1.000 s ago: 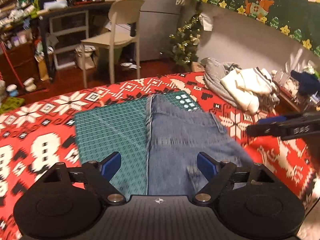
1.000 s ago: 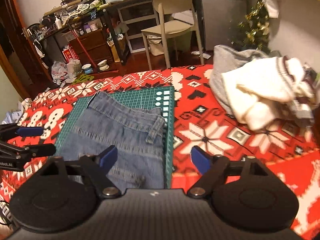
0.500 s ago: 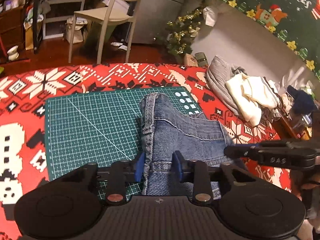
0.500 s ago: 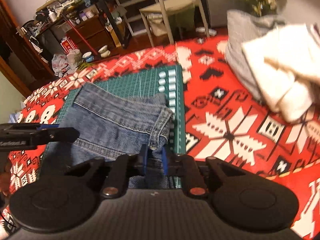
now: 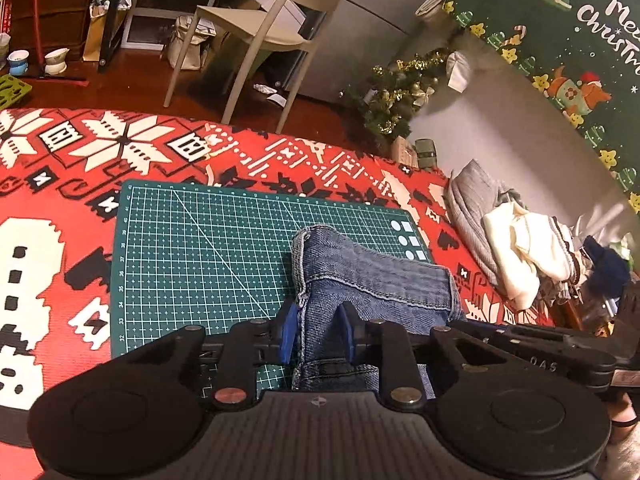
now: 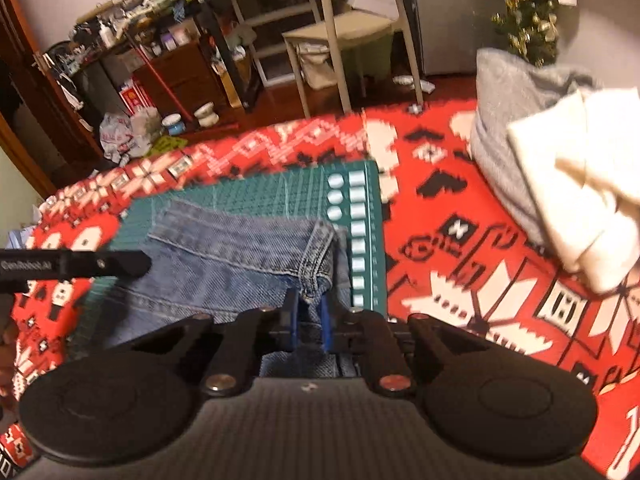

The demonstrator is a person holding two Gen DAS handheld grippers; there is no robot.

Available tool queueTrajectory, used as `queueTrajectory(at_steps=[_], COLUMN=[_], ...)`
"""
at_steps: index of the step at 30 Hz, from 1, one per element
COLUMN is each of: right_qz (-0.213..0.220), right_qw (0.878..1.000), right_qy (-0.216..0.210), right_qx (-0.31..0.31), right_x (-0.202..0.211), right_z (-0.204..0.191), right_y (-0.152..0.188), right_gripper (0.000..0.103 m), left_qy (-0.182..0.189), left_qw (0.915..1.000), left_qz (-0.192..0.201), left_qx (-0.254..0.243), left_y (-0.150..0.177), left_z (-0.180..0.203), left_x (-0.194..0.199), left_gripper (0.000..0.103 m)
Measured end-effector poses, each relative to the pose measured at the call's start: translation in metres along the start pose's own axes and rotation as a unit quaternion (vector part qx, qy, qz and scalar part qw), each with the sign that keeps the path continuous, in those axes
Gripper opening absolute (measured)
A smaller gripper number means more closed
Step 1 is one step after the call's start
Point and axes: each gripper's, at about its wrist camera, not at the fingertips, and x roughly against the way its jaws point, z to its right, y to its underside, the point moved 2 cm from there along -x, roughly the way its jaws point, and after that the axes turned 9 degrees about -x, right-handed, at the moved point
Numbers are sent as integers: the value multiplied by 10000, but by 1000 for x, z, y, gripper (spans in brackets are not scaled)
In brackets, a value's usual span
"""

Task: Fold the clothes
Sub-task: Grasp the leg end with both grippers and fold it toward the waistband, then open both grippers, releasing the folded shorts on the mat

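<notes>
Left wrist view, left hand-held gripper (image 5: 318,334) angled downward, just closed, pinching jeans (image 5: 372,280), right hand-held gripper (image 6: 308,320) likewise.

Jeans (image 5: 372,280) on mat (image 5: 208,248); clothes pile (image 5: 516,248) probably right.

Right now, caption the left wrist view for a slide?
Left gripper clamps folded blue denim jeans over green gridded cutting mat.
</notes>
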Motion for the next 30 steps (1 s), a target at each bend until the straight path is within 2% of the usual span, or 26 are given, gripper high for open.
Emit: queueTrajectory(at_steps=[1,2,3,6,9,11,14,15,16,17,18,20,24,26,28,29,30], right_qz=[17,43,65,90,28,-52,-111,-127,-173,-234,-294,-274,8,71,-46,-101,-90], right_qw=[10000,10000,9999,9998,9995,9992,9990,9989,9988,9987,9985,9992,9995,9995,9994,9993,9991], right_qy=[-9,-20,-50,-132,-196,-240,-238,-235,-247,-267,-286,-209,-254,-170,-24,-1,-19], right_qx=[-11,-33,-61,-136,-249,-312,-363,-380,-381,-375,-368,-202,-178,-252,-333,-373,-421], right_x=[2,4,8,23,42,49,42,39,35,30,26,27,40,38,24,18,17], right_z=[1,1,2,5,13,19,25,27,27,25,24,16,10,12,18,21,23], right_y=[1,1,2,4,17,25,28,29,28,27,26,26,17,14,17,20,22], right_gripper=[22,26,32,33,34,34,34,33,24,17,8,4,2,2,3,5,10], left_qy=[17,13,7,14,23,17,19,48,72,109,192,228,187,126,36,-1,-42], left_qw=[10000,10000,10000,9996,9985,9977,9977,9979,9982,9987,9991,9995,9996,9999,10000,9999,9999], left_qz=[0,5,15,54,13,-80,-292,-323,-344,-332,-305,-227,-17,-17,-80,-105,-109], left_qx=[-8,-31,-78,-286,-539,-669,-608,-550,-484,-372,-202,-39,-204,-66,25,42,66], left_y=[0,-1,-1,5,16,26,37,38,40,41,41,40,34,34,36,37,38], left_z=[0,1,2,8,16,18,14,12,10,8,6,7,18,16,11,8,5], left_x=[2,6,9,28,43,46,34,29,25,23,22,26,32,24,16,14,17], left_gripper=[23,24,30,51,60,63,61,55,48,25,20,15,13,14,21,29,35])
